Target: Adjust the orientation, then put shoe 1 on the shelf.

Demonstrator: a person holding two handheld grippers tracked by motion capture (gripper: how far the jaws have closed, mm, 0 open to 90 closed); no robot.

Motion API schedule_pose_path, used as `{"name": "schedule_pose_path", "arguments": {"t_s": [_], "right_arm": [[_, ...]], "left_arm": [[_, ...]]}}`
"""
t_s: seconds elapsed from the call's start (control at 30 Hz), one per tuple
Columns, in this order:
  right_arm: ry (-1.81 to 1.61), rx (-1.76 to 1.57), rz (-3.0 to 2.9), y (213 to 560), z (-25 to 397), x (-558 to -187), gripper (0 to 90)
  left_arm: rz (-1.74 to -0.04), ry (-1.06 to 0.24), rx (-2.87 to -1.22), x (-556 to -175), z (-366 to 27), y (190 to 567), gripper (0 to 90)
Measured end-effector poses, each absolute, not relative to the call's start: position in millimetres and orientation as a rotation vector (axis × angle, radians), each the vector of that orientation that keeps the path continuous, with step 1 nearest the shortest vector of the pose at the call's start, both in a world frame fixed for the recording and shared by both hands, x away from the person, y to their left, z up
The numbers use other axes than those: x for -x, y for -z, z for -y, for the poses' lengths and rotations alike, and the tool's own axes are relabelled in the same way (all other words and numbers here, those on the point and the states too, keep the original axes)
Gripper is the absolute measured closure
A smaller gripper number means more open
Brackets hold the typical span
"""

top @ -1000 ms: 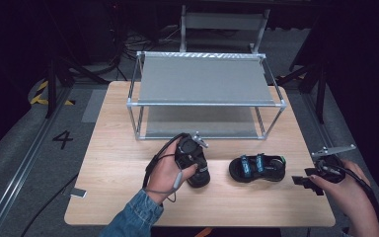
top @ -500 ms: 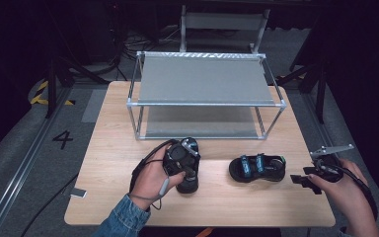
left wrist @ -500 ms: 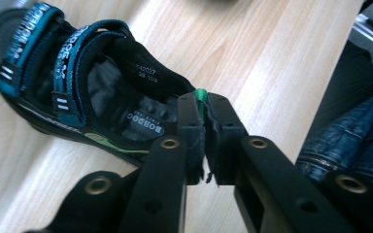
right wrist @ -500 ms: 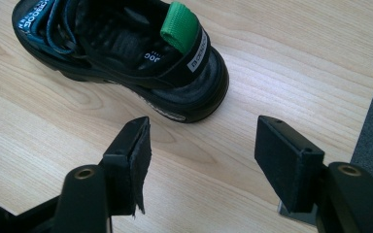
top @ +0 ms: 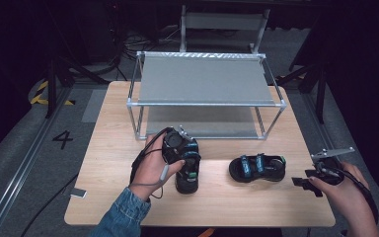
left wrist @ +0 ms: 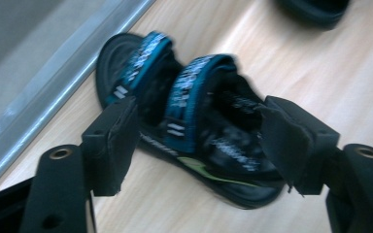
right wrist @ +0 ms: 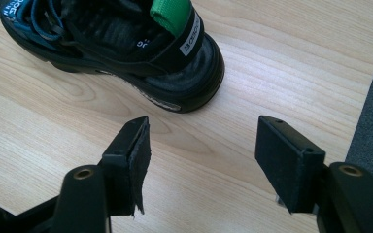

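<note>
High view: left hand (top: 153,168) comes in from bottom w/ a denim cuff, wrist bent inward, gripping the left gripper (top: 183,160) over the near sandal (top: 188,173). That sandal sits mid-table, just in front of the rack (top: 205,79), pointing roughly toward the person. Right hand (top: 348,190) rests at the table's right edge, holding the right gripper (top: 310,181) aimed left toward the second sandal (top: 256,168), which lies sideways near it but apart. Table (top: 118,138) is pale wood-grain; rack is a metal-tube frame w/ two flat grey shelves.

Left gripper view: left gripper (left wrist: 199,141) has its jaws spread wide, one each side of the sandal (left wrist: 189,121). Left pad sits at or against the sole edge; right pad is close beside the heel part; real contact can't be told, pic is blurred. Sandal is black w/ teal woven straps, white lettering, a lime streak on the sole. Rack's metal rail (left wrist: 53,92) runs just behind it.

Right gripper view: right gripper (right wrist: 201,145) is wide open, nothing between the pads, hovering over bare wood. Second sandal's heel (right wrist: 126,43) lies ahead, clear of both jaws: rounded black sole, green pull tab, white label. Left pad's lining looks frayed at the tip.
</note>
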State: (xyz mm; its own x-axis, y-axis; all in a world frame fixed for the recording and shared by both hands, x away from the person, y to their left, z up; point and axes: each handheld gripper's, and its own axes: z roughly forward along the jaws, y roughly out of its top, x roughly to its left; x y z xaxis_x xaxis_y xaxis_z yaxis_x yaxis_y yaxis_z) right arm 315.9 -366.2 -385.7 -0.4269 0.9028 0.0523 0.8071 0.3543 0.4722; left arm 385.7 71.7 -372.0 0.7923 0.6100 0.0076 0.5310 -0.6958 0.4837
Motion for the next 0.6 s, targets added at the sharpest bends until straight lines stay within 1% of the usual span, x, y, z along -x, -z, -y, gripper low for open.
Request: {"name": "schedule_pose_path", "arguments": {"t_s": [0.07,0.33,0.6], "right_arm": [[-0.641,-1.546,-2.395,387,367,-316,38.3],[-0.64,-1.545,-2.391,388,369,-316,37.1],[-0.637,-1.538,-2.408,389,366,-318,36.9]], "left_arm": [[-0.855,-0.234,-2.527,-391,-70,377,28.9],[-0.852,-0.172,-2.593,-403,-65,395,29.7],[-0.853,-0.183,-2.582,-410,-64,405,35.3]]}}
